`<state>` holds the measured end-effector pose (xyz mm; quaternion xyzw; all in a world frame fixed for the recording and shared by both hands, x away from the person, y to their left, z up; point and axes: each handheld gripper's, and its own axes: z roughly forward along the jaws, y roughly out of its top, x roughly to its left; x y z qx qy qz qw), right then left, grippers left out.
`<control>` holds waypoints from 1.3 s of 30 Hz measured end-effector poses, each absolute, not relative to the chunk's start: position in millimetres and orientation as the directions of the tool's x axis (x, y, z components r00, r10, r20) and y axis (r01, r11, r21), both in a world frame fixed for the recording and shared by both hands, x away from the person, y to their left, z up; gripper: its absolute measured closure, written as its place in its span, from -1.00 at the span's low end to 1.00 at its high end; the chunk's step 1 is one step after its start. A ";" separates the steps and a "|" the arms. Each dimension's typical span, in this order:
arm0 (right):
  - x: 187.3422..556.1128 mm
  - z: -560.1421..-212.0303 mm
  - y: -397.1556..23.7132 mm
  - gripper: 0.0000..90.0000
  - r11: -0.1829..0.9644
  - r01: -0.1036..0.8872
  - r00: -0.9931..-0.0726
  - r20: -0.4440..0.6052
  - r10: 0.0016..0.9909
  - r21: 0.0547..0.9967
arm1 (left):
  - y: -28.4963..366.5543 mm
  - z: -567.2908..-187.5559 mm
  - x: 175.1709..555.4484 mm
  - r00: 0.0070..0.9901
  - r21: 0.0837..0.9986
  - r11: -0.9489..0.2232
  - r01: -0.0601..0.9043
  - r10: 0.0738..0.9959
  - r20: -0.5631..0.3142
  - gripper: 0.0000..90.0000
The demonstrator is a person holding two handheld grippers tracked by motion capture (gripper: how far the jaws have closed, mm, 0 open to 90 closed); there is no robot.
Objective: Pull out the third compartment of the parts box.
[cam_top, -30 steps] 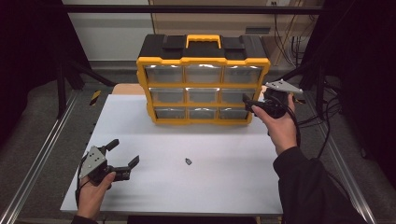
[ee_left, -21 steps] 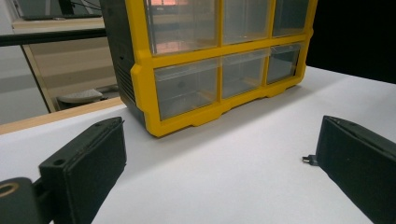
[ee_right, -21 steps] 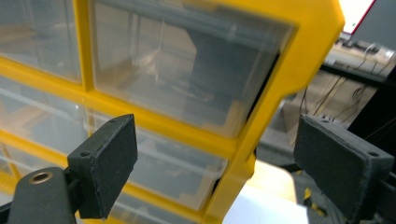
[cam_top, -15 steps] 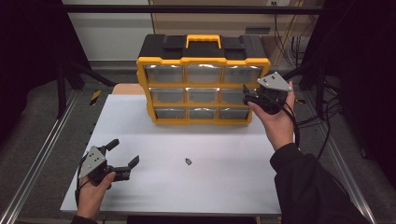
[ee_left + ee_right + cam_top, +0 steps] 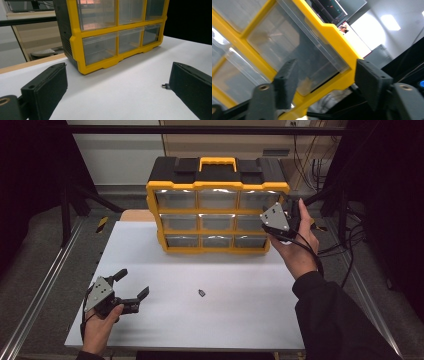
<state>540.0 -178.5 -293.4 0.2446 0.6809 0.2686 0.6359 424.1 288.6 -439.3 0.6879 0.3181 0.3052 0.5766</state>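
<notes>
We could read no text, label, brand or number on the yellow organizer (image 5: pixel 218 205) or on anything else.

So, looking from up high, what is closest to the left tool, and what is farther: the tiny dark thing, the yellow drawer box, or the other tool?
1. The tiny dark thing, on the white table just right of the left tool.
2. The yellow drawer box, at the table's back.
3. The right tool, by the box's right edge.
</notes>
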 end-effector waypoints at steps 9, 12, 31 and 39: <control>547.7 -298.7 -174.1 0.34 0.848 -0.005 -0.012 -0.848 0.530 0.530 | 288.6 -439.3 424.7 0.609 0.987 -0.139 0.084 0.791 0.060 -0.96; 550.7 -301.4 -171.6 0.45 0.882 0.004 0.025 -0.882 0.471 0.471 | 288.8 -439.2 424.6 0.608 0.987 -0.137 0.083 0.791 0.058 -0.96; 556.1 -310.1 -159.4 0.72 0.967 -0.004 0.083 -0.964 0.254 0.255 | 288.7 -439.3 424.5 0.610 0.987 -0.140 0.084 0.790 0.061 -0.96; 559.5 -312.2 -160.5 0.75 0.973 0.009 0.100 -0.968 0.231 0.233 | 288.4 -439.5 424.8 0.611 0.987 -0.140 0.085 0.790 0.059 -0.96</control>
